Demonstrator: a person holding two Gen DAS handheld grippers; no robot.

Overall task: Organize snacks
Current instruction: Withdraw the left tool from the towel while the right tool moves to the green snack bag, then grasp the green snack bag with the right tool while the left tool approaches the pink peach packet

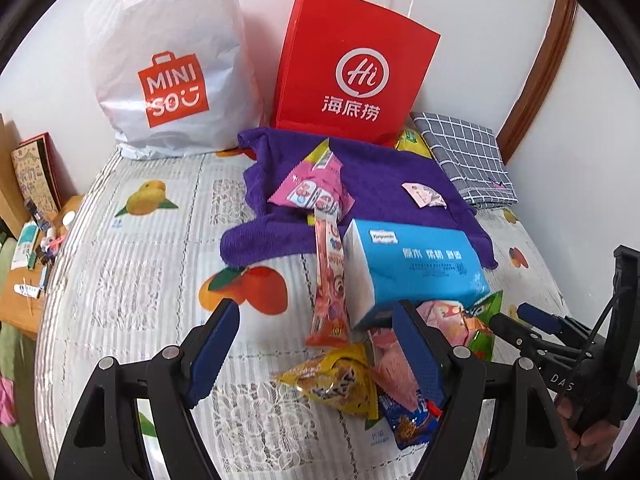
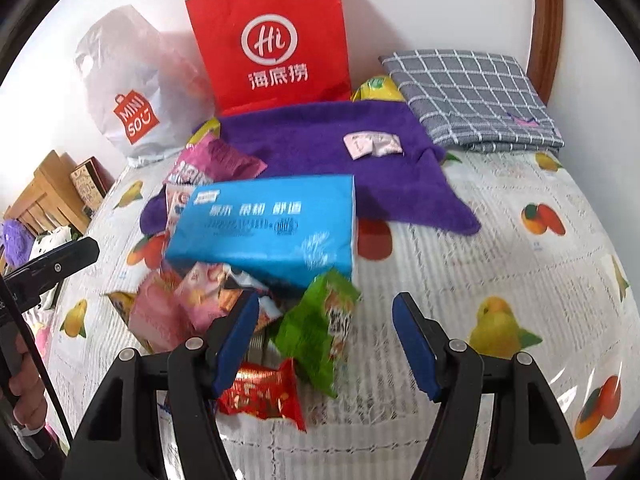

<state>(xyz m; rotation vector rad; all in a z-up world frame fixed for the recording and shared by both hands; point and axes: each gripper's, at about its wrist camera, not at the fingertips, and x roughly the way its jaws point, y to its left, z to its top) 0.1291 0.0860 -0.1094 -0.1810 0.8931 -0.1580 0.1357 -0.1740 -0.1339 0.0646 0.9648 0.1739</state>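
Both tools are wide open, holding nothing. The left tool (image 1: 316, 344) hangs over the snack pile on the bed (image 1: 132, 264), yellow packet (image 1: 336, 388) right between its fingers. The right tool (image 2: 326, 336) has the green packet (image 2: 316, 328) between its fingers, blue tissue pack (image 2: 264, 224) just ahead.

Bright, even daylight; heavy fisheye warp, patchy blur

Soft shadows fall on the wall behind the red bag (image 1: 352, 68) and white bag (image 1: 168, 72). Glare streaks the shiny table cover (image 2: 592, 376) at lower right. The blue pack (image 2: 264, 228) and green packet (image 2: 320, 320) look smeared, their print unreadable. Both views curve strongly toward black, vignetted corners.
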